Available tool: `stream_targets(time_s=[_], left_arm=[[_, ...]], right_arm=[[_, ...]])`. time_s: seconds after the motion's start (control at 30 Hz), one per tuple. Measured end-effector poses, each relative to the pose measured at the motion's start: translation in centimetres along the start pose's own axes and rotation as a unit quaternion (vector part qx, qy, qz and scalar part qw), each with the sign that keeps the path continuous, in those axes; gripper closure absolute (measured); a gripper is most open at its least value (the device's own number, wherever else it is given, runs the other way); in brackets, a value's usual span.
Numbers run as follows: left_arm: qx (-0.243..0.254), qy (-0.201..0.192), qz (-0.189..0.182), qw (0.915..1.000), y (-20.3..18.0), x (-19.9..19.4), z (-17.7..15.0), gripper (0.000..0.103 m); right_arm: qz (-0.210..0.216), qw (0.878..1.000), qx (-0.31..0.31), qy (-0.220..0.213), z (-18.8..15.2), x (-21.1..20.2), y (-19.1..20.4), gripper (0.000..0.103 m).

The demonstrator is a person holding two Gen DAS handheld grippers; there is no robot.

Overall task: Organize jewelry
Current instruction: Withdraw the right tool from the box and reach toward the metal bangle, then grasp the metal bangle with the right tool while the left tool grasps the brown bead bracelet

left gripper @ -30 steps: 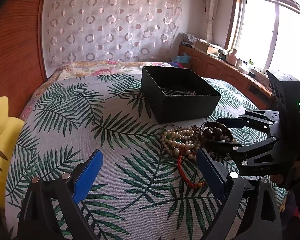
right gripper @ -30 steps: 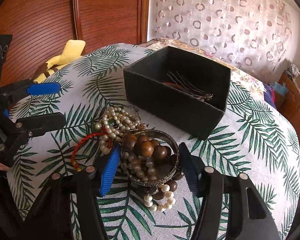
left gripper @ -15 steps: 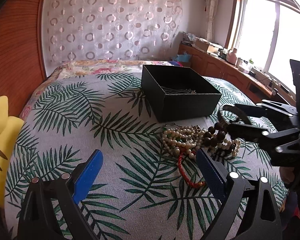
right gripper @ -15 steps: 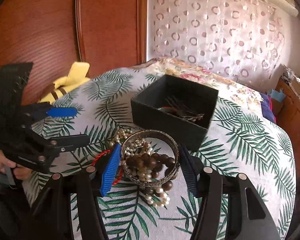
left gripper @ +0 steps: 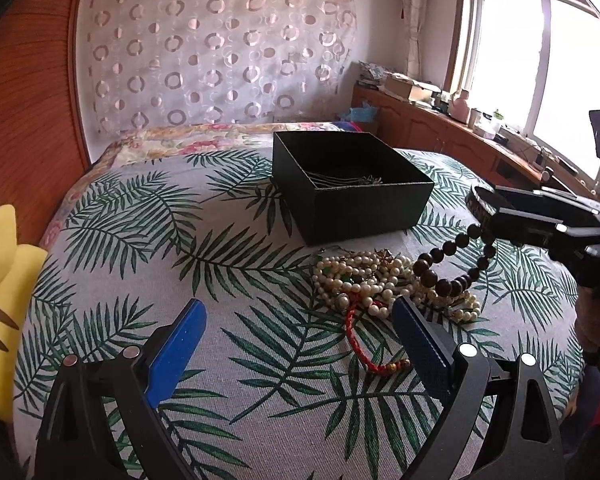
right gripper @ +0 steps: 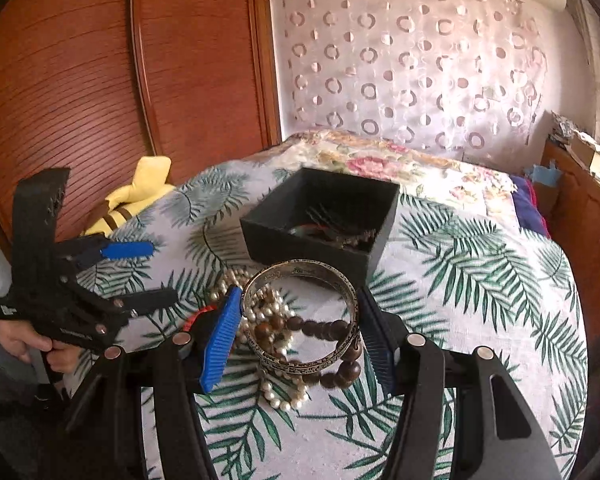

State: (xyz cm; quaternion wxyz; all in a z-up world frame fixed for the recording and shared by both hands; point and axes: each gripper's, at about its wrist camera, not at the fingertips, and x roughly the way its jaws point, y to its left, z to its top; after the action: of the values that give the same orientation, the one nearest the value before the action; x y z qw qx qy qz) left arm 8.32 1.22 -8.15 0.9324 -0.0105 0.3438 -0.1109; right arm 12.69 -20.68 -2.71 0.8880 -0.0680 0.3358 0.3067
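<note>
My right gripper [right gripper: 298,328] is shut on a wide metal bangle [right gripper: 300,312] and holds it above the bed; a dark wooden bead strand [right gripper: 332,364] hangs from the bangle. In the left wrist view the bangle [left gripper: 478,204] and the hanging beads [left gripper: 440,268] are at the right, above a pile of pearl necklaces [left gripper: 364,280] and a red cord bracelet [left gripper: 364,344]. A black open box [left gripper: 352,188] with a few pieces inside sits behind the pile. My left gripper [left gripper: 296,340] is open and empty, low over the bedspread, left of the pile.
The palm-leaf bedspread [left gripper: 180,240] covers the bed. A yellow plush toy [left gripper: 0,280] lies at the left edge. A wooden wardrobe [right gripper: 100,80] stands behind. A wooden counter with clutter [left gripper: 440,120] runs under the window.
My right gripper has lifted the bangle up off the pile, and the dark bead strand has come up with it and now dangles. My left gripper has not moved.
</note>
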Motion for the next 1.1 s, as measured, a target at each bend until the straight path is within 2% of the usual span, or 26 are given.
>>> stream_targets(time_s=[0.37, 0.53, 0.9, 1.1], left_arm=[[0.0, 0.0, 0.0, 1.0, 0.0, 0.0, 0.0, 0.013], [0.0, -0.001, 0.0, 1.0, 0.0, 0.0, 0.0, 0.013], [-0.001, -0.001, 0.0, 1.0, 0.0, 0.0, 0.0, 0.013], [0.001, 0.0, 0.0, 1.0, 0.0, 0.0, 0.0, 0.013]], right_arm=[[-0.024, 0.998, 0.01, 0.057, -3.9, 1.7, -1.6, 0.042], [-0.03, 0.998, 0.002, 0.061, -4.2, 1.6, -1.3, 0.042], [-0.065, 0.993, -0.056, 0.077, -3.8, 1.9, 0.0, 0.038], [-0.07, 0.992, -0.051, 0.089, -4.9, 1.4, 0.2, 0.038]])
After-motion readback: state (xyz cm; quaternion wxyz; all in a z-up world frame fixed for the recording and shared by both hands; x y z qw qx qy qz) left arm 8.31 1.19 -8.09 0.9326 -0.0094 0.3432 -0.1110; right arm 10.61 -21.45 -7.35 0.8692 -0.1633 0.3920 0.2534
